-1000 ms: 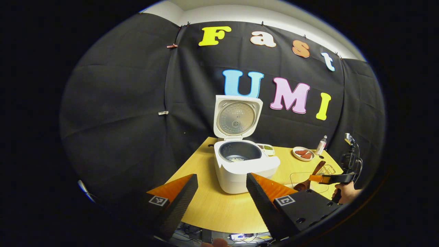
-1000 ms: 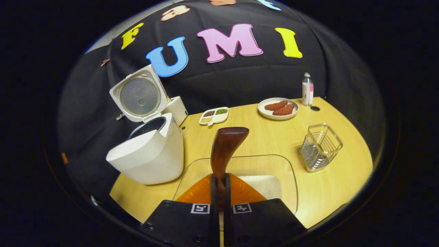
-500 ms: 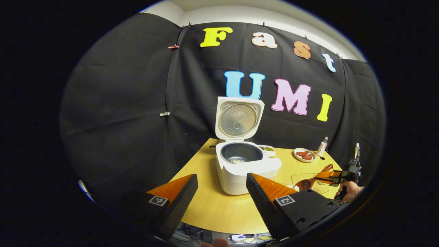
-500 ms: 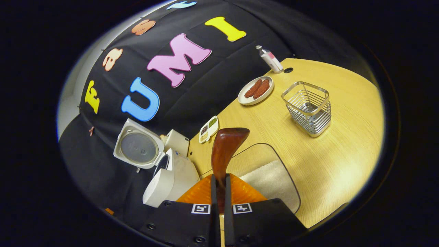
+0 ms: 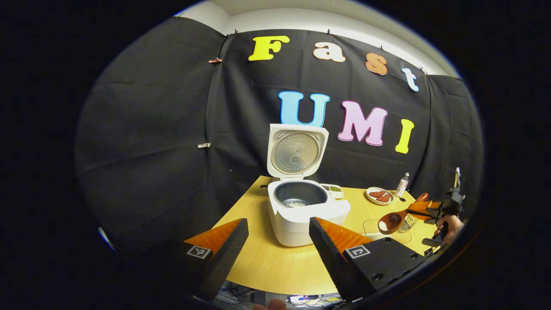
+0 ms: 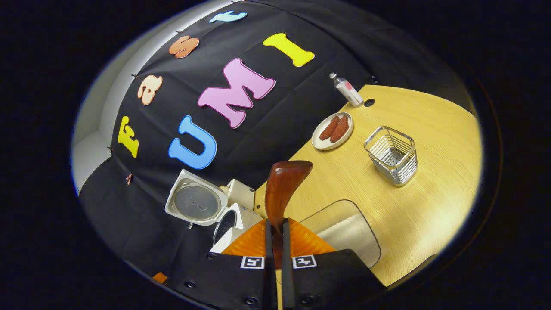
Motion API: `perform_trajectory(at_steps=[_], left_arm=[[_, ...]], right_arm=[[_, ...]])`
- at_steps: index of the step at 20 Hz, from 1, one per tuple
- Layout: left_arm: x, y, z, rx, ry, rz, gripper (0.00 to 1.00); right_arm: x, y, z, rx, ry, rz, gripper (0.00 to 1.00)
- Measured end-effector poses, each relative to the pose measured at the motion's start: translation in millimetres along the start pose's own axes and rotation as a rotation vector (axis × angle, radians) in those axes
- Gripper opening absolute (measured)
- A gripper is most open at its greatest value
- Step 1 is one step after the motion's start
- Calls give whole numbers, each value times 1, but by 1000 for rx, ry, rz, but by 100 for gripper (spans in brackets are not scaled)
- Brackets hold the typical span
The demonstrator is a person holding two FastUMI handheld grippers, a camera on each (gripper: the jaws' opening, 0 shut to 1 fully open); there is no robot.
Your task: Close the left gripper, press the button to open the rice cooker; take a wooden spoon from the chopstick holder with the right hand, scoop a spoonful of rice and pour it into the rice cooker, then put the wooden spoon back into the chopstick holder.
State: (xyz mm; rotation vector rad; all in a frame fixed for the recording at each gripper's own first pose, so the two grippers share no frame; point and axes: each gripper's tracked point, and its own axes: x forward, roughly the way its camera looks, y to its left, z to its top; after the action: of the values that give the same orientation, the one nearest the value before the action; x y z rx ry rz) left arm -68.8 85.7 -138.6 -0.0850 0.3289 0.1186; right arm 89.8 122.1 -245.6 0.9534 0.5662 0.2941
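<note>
The right tool (image 6: 275,241) grips the spoon (image 5: 392,221) by its handle, bowl loaded with rice, above the worktop (image 5: 275,262). The open cooker (image 5: 301,202) lies beyond the bowl end, along the spoon's long axis. The left tool (image 5: 277,241) hangs open, nearer the cooker

The surface (image 6: 430,129) is showing a pale, matt wood-grain finish, while the wooden spoon (image 6: 282,189) is showing a dark, smooth, glossy varnish. The rice cooker (image 5: 301,219) is presenting a smooth white plastic shell, a dull metal plate inside its raised lid (image 5: 296,148) and a dark matt inner pot. The chopstick holder (image 6: 392,156) is appearing as shiny metal wire, the rice container (image 6: 344,224) as clear glossy plastic, and the booth wall as matt black cloth.
</note>
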Motion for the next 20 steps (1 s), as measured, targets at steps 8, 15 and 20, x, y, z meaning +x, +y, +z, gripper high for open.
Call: perform_trajectory(at_steps=[8,15,20], left_arm=[[1,12,4,45,-17,11,98],[5,16,-7,6,-1,-1,97],[7,25,-12,-13,11,17,98]], right_arm=[[23,125,9,2,-18,152,9],[79,205,-20,-129,-23,208,9],[131,229,-47,-256,-21,173,9]])
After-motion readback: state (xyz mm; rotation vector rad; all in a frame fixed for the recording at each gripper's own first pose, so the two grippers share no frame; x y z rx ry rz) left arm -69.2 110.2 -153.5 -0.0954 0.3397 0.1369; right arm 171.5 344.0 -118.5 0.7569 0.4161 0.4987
